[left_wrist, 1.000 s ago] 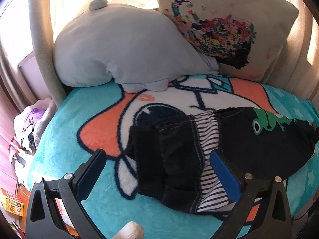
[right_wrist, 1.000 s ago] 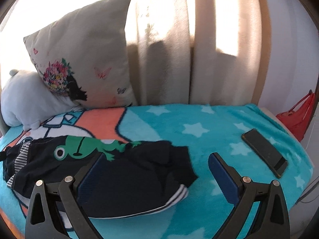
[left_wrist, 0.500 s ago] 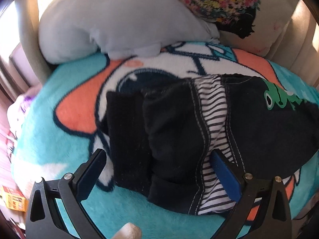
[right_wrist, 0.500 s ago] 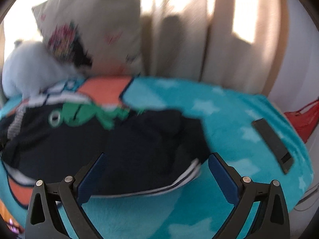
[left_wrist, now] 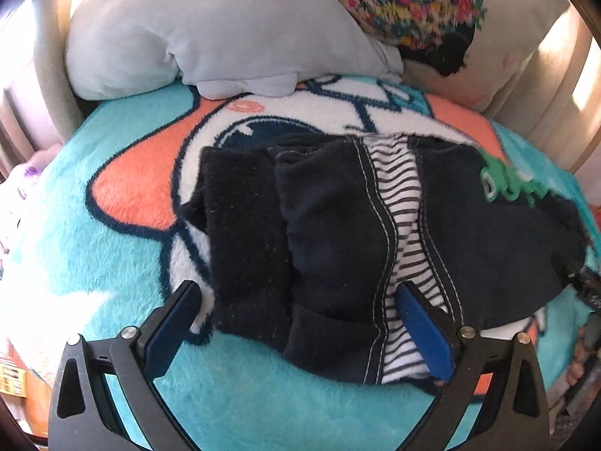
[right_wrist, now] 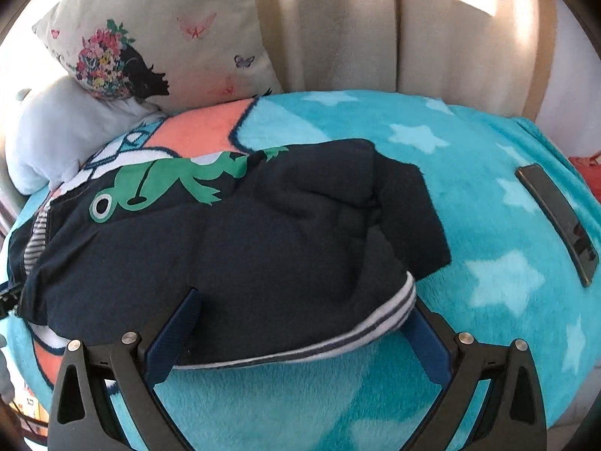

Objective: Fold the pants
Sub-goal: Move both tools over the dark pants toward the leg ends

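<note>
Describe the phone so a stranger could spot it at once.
Start at the turquoise star-print blanket covering the bed. Right of the dark pants, near the blanket's right edge, lies the phone: a flat black slab, the only hard, glossy item among fabrics.

Left tongs (left_wrist: pixel 296 300) and right tongs (right_wrist: pixel 300 308) both gape wide.

Dark navy pants (left_wrist: pixel 338 233) with a striped waistband and green frog print lie crumpled, unfolded.
</note>
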### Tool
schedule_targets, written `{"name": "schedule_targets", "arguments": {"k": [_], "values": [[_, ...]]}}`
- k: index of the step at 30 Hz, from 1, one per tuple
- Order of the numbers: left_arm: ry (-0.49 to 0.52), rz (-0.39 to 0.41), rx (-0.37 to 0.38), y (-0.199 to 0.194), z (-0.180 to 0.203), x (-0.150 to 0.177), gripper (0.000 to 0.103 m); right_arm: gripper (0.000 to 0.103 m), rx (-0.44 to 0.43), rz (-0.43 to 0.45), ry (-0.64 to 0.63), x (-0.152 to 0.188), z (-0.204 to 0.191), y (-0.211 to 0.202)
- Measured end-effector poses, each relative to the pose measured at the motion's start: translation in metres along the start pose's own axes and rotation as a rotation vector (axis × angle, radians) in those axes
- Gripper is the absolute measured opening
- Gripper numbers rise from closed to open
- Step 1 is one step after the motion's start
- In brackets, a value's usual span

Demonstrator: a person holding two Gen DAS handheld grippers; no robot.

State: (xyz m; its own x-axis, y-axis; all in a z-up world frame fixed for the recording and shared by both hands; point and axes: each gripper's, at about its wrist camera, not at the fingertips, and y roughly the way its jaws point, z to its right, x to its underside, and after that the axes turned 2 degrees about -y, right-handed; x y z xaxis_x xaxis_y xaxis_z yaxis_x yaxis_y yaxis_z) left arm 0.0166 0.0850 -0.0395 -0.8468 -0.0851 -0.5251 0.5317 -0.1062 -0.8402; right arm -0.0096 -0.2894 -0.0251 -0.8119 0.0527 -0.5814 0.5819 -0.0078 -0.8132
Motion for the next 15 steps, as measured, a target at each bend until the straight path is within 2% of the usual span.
{"name": "schedule_targets", "arguments": {"k": [3,5,10,13,15], "values": [[-0.022,0.063,0.018,-0.022,-0.013,-0.001,0.100,0.103,-0.018,0.002,-0.012,-0.002,0.001,0.000],[-0.015,0.107,0.004,-0.039,-0.019,-0.001,0.100,0.102,-0.029,0.012,-0.011,-0.003,0.003,-0.005],[-0.003,0.164,-0.019,-0.060,-0.027,-0.002,0.100,0.099,-0.061,0.101,0.065,-0.001,0.020,-0.038],[-0.018,0.152,0.002,-0.056,-0.028,-0.003,0.100,0.091,-0.082,0.134,0.143,0.003,0.042,-0.054],[-0.017,0.146,0.014,-0.052,-0.025,-0.001,0.100,0.078,-0.111,0.127,0.212,0.008,0.059,-0.059]]}}
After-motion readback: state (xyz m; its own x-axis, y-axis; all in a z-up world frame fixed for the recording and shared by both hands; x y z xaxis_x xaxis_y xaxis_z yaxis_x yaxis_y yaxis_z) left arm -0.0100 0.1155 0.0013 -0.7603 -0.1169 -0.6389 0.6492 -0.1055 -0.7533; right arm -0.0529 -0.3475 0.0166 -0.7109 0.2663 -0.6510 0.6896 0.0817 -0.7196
